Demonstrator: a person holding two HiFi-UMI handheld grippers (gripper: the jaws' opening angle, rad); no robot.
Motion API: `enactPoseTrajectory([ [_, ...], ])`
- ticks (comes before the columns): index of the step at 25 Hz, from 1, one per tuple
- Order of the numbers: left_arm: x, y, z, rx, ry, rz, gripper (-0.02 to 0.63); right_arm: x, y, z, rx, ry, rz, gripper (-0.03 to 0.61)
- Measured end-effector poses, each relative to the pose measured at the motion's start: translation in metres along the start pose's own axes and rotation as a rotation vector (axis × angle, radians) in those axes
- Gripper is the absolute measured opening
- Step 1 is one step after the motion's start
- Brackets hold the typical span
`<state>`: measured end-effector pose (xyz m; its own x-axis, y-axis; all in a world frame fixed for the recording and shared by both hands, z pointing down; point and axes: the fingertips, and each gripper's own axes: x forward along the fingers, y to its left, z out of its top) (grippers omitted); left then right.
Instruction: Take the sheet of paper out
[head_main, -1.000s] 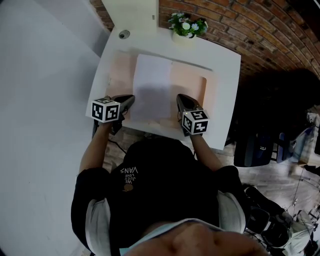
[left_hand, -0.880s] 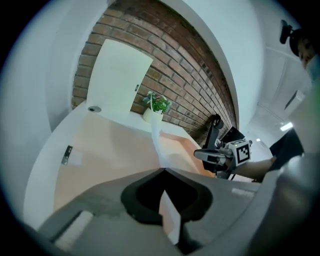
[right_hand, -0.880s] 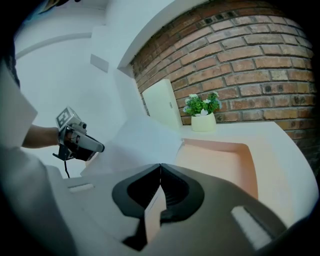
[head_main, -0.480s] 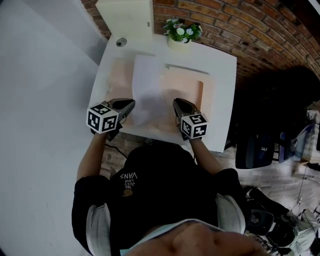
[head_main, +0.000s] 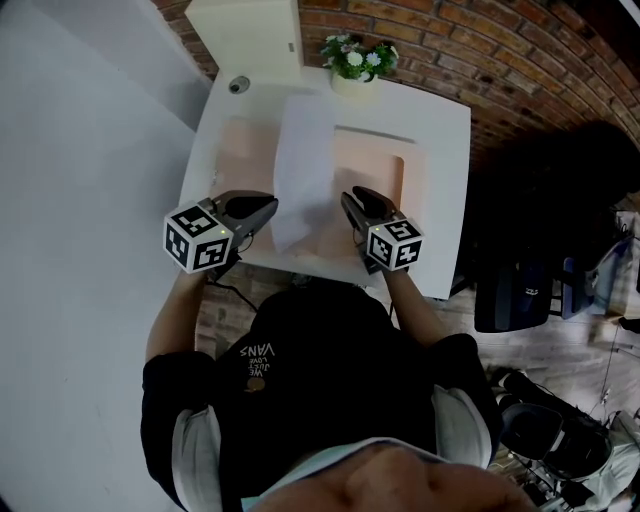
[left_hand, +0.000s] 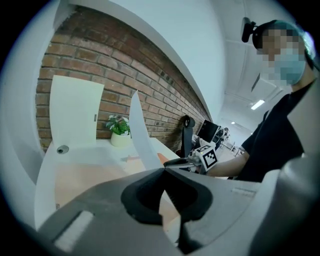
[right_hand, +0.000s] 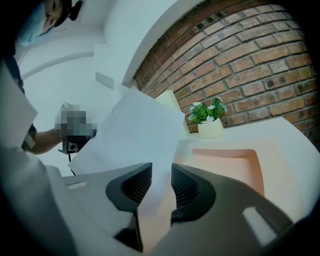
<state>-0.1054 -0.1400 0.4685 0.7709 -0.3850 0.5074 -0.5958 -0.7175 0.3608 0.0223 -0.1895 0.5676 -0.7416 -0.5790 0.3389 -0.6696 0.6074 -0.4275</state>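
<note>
left tongs (head_main: 270, 205) raised sheet of paper (head_main: 303, 160), right tongs (head_main: 348, 198) just opening

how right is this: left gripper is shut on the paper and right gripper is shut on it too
Wrong about the right gripper: the right gripper view shows its jaws apart, having just been opening, with the paper unpressed in the gap. The left gripper is shut on it.

the sheet of paper (head_main: 303, 165) is plain white, the folder (head_main: 378, 172) pale peach, the table (head_main: 447, 185) white. the brick wall (head_main: 500, 50) is red-brown. the left gripper (head_main: 270, 207) and right gripper (head_main: 348, 198) are dark grey, their cubes patterned with black-and-white squares.
</note>
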Motion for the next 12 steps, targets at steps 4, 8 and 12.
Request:
enactPoseTrajectory([
  [4, -0.004, -0.014, 0.015, 0.051, -0.020, -0.043, 0.000, -0.002, -0.002, 0.008, 0.017, -0.025, 0.016, 0.134],
  [8, -0.006, -0.025, 0.026, 0.094, -0.038, -0.074, 0.000, -0.008, -0.004, 0.021, 0.050, -0.080, 0.039, 0.163],
  [12, -0.008, -0.035, 0.038, 0.138, -0.050, -0.101, 0.000, -0.016, -0.006, 0.036, 0.082, -0.128, 0.081, 0.176],
])
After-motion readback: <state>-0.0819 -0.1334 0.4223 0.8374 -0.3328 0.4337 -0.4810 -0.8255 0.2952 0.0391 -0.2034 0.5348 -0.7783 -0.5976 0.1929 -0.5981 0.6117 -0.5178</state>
